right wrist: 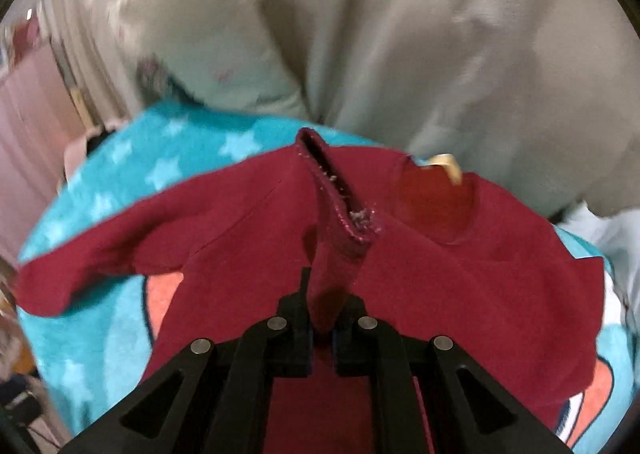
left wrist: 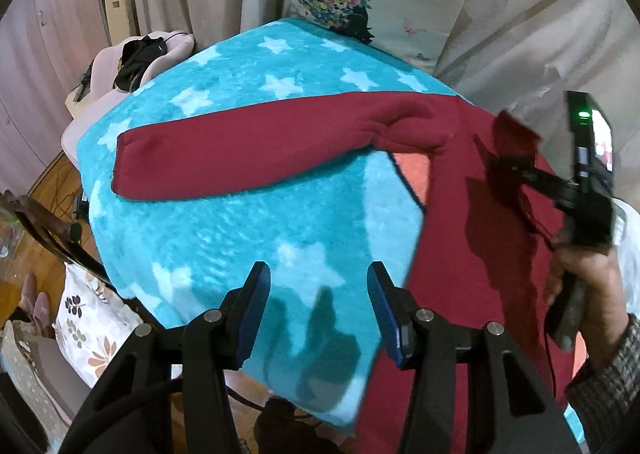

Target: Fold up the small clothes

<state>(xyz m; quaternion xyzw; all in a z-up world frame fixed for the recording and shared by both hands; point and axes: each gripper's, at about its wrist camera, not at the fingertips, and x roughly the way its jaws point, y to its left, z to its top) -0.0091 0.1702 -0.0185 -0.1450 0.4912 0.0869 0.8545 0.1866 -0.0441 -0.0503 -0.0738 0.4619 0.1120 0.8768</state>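
Lying on one star blanket [left wrist: 224,238], one red sweater [right wrist: 460,286], right gripper [right wrist: 322,328] pinching its cuff

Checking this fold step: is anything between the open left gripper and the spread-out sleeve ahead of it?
Nothing visible. Only bare star blanket lies between the left gripper and the sleeve of the red top. The right gripper holds the other sleeve off to the side.

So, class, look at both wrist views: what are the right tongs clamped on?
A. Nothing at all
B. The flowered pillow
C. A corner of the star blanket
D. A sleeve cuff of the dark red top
D: in the right wrist view the right tongs are shut on the cuffed end of a sleeve of the dark red top, lifted above the star blanket.
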